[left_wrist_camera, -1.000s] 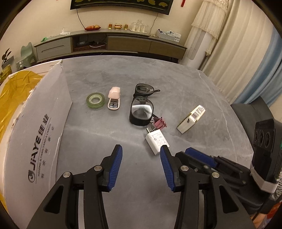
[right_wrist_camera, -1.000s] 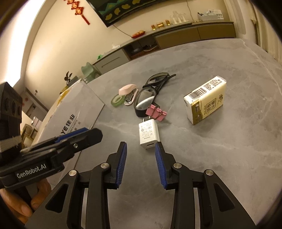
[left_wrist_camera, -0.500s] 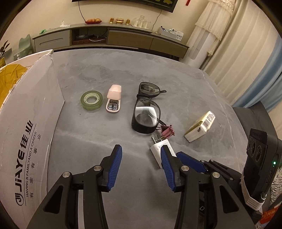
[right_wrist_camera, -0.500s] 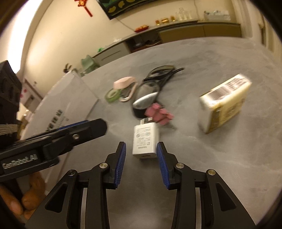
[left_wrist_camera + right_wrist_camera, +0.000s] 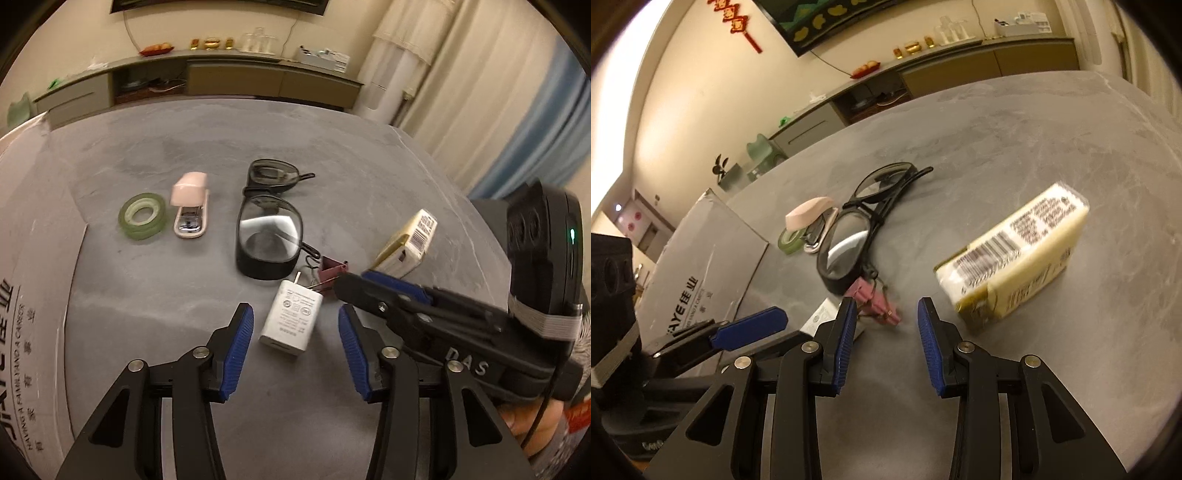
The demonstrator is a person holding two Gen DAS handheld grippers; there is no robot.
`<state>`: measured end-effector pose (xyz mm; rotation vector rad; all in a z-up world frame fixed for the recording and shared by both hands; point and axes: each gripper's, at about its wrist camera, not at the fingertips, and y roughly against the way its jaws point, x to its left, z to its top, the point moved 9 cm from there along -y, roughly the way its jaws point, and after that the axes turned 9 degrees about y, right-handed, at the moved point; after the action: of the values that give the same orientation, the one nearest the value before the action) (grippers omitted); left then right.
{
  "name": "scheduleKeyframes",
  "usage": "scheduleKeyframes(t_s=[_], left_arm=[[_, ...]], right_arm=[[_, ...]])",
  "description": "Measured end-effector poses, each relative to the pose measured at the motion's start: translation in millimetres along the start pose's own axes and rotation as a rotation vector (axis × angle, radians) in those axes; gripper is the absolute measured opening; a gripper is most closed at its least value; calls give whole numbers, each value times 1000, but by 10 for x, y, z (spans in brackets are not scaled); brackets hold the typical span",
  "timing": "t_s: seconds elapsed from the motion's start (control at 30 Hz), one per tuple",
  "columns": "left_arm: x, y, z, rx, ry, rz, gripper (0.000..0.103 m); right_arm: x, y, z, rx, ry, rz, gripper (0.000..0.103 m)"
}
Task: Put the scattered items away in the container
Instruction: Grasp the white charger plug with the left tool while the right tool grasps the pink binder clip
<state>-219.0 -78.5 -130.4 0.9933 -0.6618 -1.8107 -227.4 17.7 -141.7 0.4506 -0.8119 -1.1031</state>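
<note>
Six items [image 5: 290,321] lie scattered between two open tools [image 5: 295,349] beside one box [image 5: 33,258].

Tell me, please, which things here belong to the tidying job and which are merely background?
Job: charger, binder clip, glasses, stapler, tape roll, tissue pack, cardboard box, left hand-held gripper, right hand-held gripper.

Background: sideboard, curtains, wall ornament.
</note>
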Motion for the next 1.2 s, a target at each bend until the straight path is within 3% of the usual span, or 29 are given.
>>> scheduleKeyframes(t_s=[0.17,0.23,0.33,0.4,0.57,0.73,0.77,0.8,0.93,0.97,1.0,1.07,1.13,1.2], left_arm=[[54,-53,13,0,-15,-24,49],[87,-64,-7,5,-18,-26,49],[95,-64,-59,12,-32,-37,49],[64,-85,-71,14,-41,-51,49],[121,-207,-68,16,-56,23,49],[172,-183,-47,11,-44,37,49],[171,-175,-53,11,-49,42,49],[170,-160,-65,11,-55,43,49],[119,-131,-104,15,-76,43,49],[95,-136,-111,16,-86,44,49],[77,-147,-115,15,-96,48,49],[56,-175,-126,13,-120,61,47],[26,-165,-151,13,-136,74,32],[3,-151,-187,12,-141,70,32]], right_arm=[[26,-109,34,13,17,47,35],[60,-155,29,24,16,84,26],[93,-166,33,35,18,110,24],[119,-161,24,42,15,123,16],[118,-142,1,58,17,122,16],[113,-114,25,43,35,110,23],[111,-113,33,40,38,105,27],[104,-118,44,36,40,99,39],[124,-192,68,36,56,81,41],[134,-205,63,41,64,78,38],[146,-220,60,50,72,82,26],[175,-211,50,58,79,87,13],[164,-179,57,54,80,73,12],[161,-184,42,56,69,79,12]])
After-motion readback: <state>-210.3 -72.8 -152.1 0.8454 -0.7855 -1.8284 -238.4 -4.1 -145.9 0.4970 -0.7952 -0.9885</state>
